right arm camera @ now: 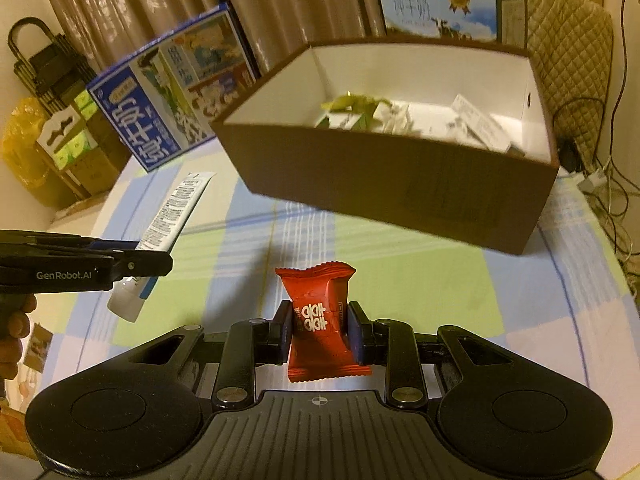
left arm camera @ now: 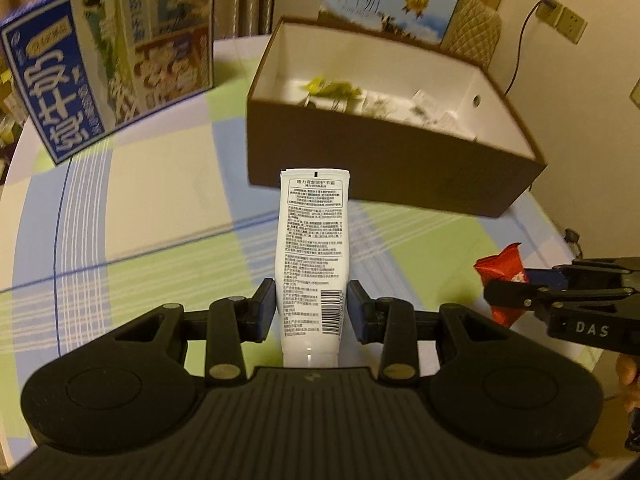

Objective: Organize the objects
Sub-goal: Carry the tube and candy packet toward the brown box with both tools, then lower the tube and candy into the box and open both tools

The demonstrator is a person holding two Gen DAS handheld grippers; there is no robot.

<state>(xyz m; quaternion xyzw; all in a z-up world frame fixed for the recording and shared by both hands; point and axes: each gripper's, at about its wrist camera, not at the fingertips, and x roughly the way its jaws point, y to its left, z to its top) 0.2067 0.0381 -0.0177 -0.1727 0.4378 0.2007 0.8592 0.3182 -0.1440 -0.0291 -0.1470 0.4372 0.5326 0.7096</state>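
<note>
Above the checked pastel tablecloth [left arm camera: 168,184], both tools are loaded and face the open brown cardboard box with white lining [left arm camera: 384,168], which stands ahead on the table. The left gripper [left arm camera: 311,308] is closed on a white plastic tube printed with black text and a barcode [left arm camera: 310,256], gripped low, near the cap end, with the crimped end pointing toward the box. The right gripper [right arm camera: 318,330] is clamped on a red foil sweet packet with white characters [right arm camera: 320,320], held across its middle. Both items appear raised off the cloth. The box already holds 1 yellow-green wrapper [right arm camera: 352,106] and several pale packets [right arm camera: 476,122]; exact count cannot be told through blur.

Judgement: the step in hand is carriage to the box. To do it well, each item should clear the near brown wall before release, and the tube's long free end should go over the rim first. The 2 tools are close together; staggered entry would avoid contact. Release low inside, over bare lining
</note>
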